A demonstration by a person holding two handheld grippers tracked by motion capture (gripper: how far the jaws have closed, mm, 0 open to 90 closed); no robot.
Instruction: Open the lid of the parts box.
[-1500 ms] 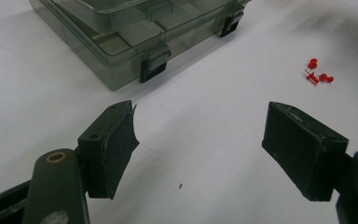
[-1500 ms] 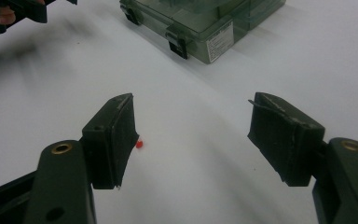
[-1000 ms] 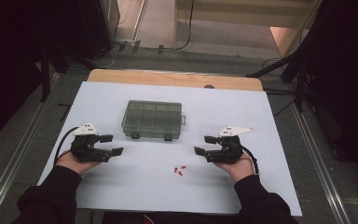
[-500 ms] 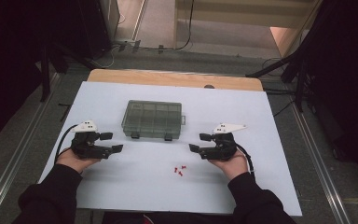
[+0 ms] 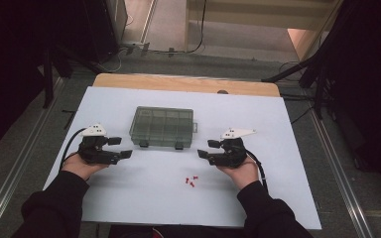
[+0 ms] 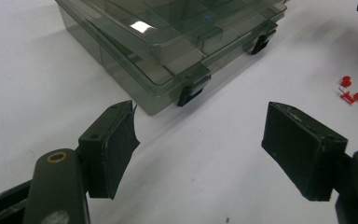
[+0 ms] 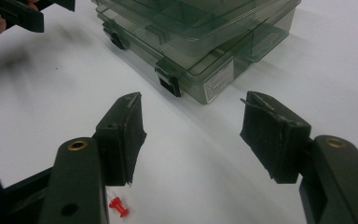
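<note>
A closed, smoky-clear compartment box (image 5: 162, 127) sits mid-bench toward the far edge, its contents too murky to read. Left tongs (image 5: 118, 148) gape empty. Right tongs (image 5: 207, 148), just narrowing, grip nothing. Red pushpins (image 5: 192, 181) lie near the front edge, tiny.

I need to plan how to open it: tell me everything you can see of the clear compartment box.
The compartment box is a flat, rectangular case of smoky, see-through plastic, with dividers visible through its lid. The lid is down, and two dark latches sit on the front edge facing the person. A white label is stuck to one short side wall. It lies flat on the white tabletop, about midway between the two grippers, with nothing touching it.
</note>
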